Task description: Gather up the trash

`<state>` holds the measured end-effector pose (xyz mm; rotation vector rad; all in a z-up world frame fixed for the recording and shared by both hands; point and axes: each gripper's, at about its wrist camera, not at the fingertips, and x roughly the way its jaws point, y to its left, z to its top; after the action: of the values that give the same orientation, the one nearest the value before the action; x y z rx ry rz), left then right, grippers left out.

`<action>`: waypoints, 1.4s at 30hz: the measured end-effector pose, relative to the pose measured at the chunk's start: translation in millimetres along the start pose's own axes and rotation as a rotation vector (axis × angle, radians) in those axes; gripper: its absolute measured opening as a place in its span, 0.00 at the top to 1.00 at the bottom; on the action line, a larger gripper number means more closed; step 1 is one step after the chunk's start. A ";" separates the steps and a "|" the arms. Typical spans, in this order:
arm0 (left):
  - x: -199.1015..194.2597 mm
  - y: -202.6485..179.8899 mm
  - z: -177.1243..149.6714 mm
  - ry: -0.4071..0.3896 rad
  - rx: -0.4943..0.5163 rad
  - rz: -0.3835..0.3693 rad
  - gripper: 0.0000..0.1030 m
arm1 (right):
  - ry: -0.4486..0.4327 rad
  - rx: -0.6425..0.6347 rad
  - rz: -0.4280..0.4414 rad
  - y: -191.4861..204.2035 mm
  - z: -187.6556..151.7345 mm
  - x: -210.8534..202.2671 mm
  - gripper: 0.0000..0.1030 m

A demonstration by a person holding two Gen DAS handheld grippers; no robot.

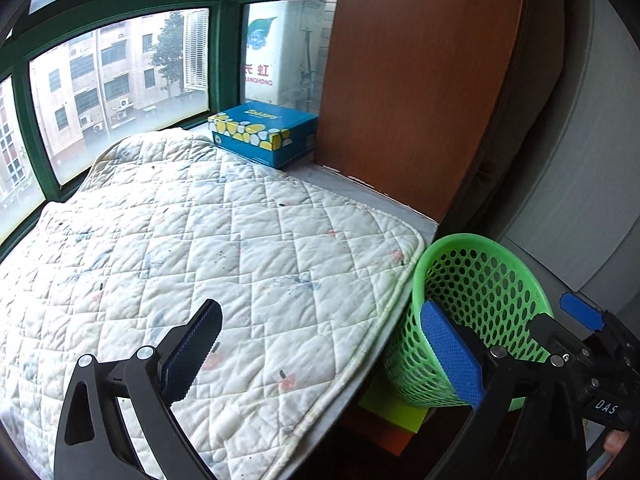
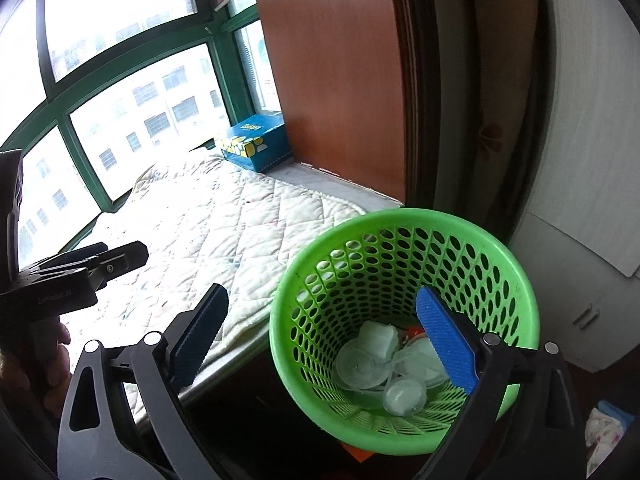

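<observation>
The green basket, clear cups lying at its bottom, sits at about four o'clock off the quilted pad, nearest the spread, empty right gripper; the left gripper, also spread, hovers over the pad

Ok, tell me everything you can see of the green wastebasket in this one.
The green wastebasket is a round, tapered bin of what looks like plastic, its wall and floor pierced with oval holes, its rim solid. It stands upright on something below the sill, close beside the edge of the quilted pad. Clear plastic cups and lids lie at the bottom, with something orange among them. The right gripper is open above its rim; neither gripper visibly holds the basket.
</observation>
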<state>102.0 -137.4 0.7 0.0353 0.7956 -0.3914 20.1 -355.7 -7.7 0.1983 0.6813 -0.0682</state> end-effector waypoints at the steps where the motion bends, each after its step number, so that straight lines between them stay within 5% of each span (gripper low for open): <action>1: -2.6 5.1 -0.5 -0.008 -0.006 0.013 0.07 | -0.003 -0.008 0.004 4.3 1.3 0.7 0.07; 15: -37.7 50.1 -11.6 -0.096 -0.050 0.165 0.07 | -0.031 -0.045 0.020 38.8 5.8 5.6 0.05; 42: -67.9 72.0 -22.5 -0.159 -0.104 0.236 0.07 | -0.074 -0.078 0.063 63.6 8.7 2.2 0.05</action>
<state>69.1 -44.3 24.2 0.0003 0.6454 -0.1270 35.3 -295.2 7.6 0.1412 0.6025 0.0118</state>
